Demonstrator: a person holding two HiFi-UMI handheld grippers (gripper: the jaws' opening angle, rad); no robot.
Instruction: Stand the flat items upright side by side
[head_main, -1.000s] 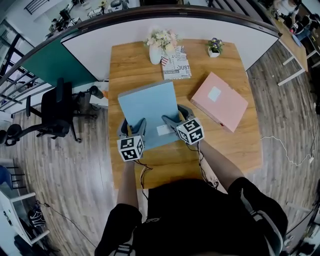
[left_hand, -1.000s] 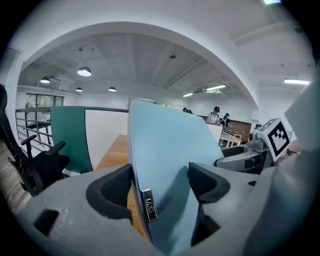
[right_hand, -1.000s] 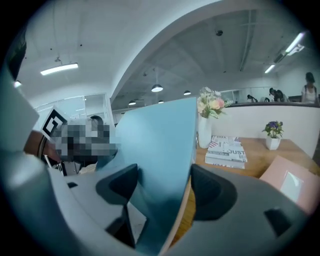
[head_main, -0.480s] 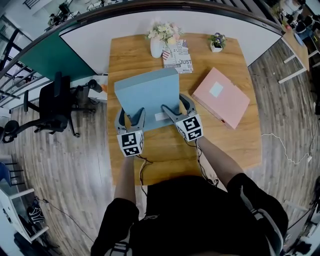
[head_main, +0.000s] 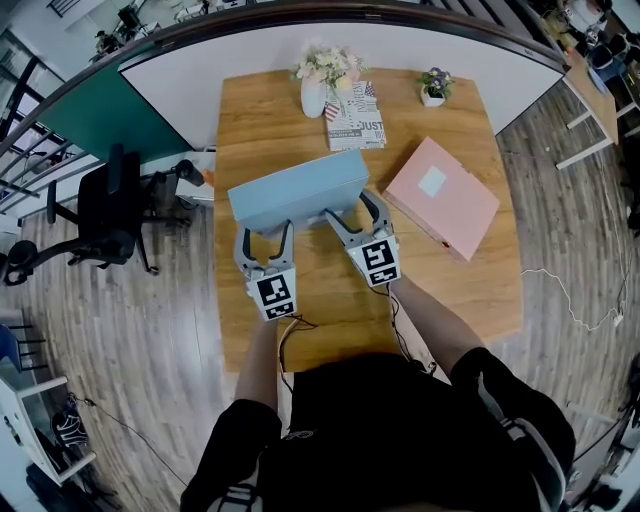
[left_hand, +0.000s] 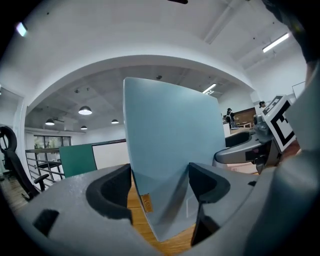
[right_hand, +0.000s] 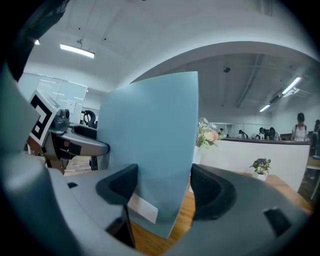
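Observation:
A light blue folder (head_main: 295, 190) stands almost upright on its long edge over the wooden table (head_main: 300, 305), its spine edge facing me. My left gripper (head_main: 265, 232) is shut on its lower left part and my right gripper (head_main: 352, 208) on its lower right part. In the left gripper view the blue folder (left_hand: 170, 145) fills the gap between the pads, corner just above the wood. The right gripper view shows the blue folder (right_hand: 150, 140) clamped the same way, a white label near its bottom. A pink folder (head_main: 440, 195) lies flat to the right. A printed magazine (head_main: 355, 118) lies flat at the back.
A white vase of flowers (head_main: 314, 90) stands behind the blue folder beside the magazine. A small potted plant (head_main: 431, 92) sits at the back right. A curved white partition (head_main: 180, 80) rings the table's far side. A black office chair (head_main: 110, 215) stands on the floor to the left.
The blue folder has tipped up from a slanted lean to nearly vertical, showing much less of its face. Both grippers rose a little and rolled with it, keeping their hold.

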